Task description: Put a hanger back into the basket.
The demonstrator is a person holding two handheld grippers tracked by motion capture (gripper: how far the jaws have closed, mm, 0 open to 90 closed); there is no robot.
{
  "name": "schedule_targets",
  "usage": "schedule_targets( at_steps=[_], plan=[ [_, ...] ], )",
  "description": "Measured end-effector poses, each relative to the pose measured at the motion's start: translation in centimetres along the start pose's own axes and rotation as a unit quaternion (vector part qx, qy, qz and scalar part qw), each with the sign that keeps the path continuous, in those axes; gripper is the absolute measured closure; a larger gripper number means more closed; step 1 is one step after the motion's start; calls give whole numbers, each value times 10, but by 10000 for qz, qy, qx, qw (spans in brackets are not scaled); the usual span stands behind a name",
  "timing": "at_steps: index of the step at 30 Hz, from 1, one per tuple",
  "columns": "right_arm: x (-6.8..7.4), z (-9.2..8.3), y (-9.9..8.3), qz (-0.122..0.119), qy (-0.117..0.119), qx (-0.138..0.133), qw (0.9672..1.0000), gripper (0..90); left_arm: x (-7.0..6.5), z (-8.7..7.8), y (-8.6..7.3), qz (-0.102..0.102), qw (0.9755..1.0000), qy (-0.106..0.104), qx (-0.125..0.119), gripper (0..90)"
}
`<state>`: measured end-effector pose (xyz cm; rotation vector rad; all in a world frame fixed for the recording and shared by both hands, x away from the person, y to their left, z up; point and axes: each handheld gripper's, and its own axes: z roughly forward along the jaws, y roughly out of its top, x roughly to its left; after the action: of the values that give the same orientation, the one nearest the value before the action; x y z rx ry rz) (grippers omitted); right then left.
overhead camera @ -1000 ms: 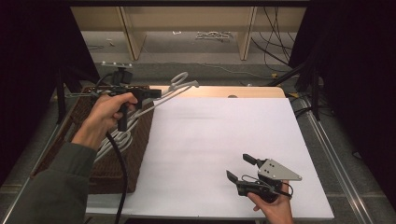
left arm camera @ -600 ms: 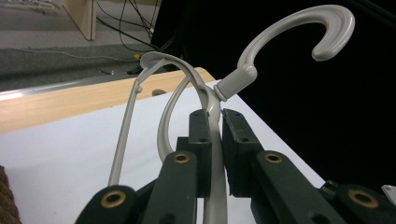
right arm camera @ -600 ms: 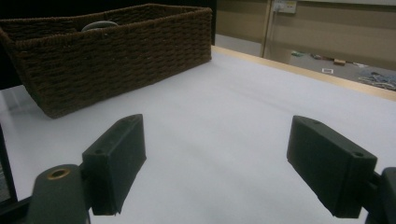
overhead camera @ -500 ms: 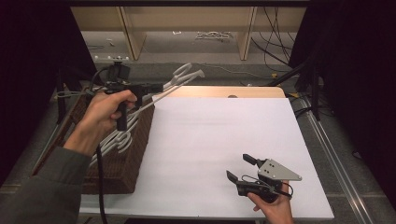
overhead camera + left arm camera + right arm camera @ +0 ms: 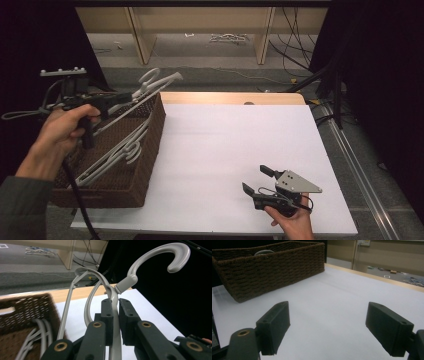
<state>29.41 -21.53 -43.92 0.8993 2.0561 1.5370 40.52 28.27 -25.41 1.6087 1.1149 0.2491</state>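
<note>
Surface: white surface (image 5: 235, 150) with the brown basket (image 5: 145, 165) on its left edge, dark room behind.
Change: the hanger (image 5: 155, 85) has risen out of the basket since a moment ago; I judge the lift nearly done.
Left tongs (image 5: 114, 322): closed tight on the hanger's neck, hook (image 5: 172, 257) pointing away, above the basket's far corner.
Left hand (image 5: 60, 135): raised over the basket, wrist level.
Right tongs (image 5: 257, 182): wide open, empty, resting low, far right of the basket.
Remaining: more hangers (image 5: 115, 155) lie inside the basket.

The left tongs (image 5: 127, 96) have lifted the grey hanger (image 5: 150, 87) seemingly farther from the basket (image 5: 150, 145).
</note>
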Motion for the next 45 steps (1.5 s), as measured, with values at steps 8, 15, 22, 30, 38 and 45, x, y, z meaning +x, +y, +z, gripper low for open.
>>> schedule_targets(
  at_steps=[8, 15, 22, 30, 38, 45],
  plan=[
    [0, 0, 0, -14, -42, 31, 10000, 205, 32, -32, -26, -197, 9997, 169, -35, 824],
    [0, 0, 0, -31, -79, 73, 9999, 205, 50, -45, -45, -267, 9992, 292, 30, 824],
    [1, 1, -1, -42, -61, 148, 9999, 206, 68, -34, -60, -318, 9986, 364, 212, 824],
    [0, 2, -1, -35, -54, 65, 10000, 206, 88, -12, -76, -350, 9963, 540, 568, 824],
    [1, 3, -1, 33, 27, 38, 10000, 207, 96, -6, -87, -291, 9949, 476, 845, 821],
    [1, 3, -1, 8, 11, -1, 10000, 207, 101, 3, -96, -160, 9904, 626, 1224, 814]
  ],
)
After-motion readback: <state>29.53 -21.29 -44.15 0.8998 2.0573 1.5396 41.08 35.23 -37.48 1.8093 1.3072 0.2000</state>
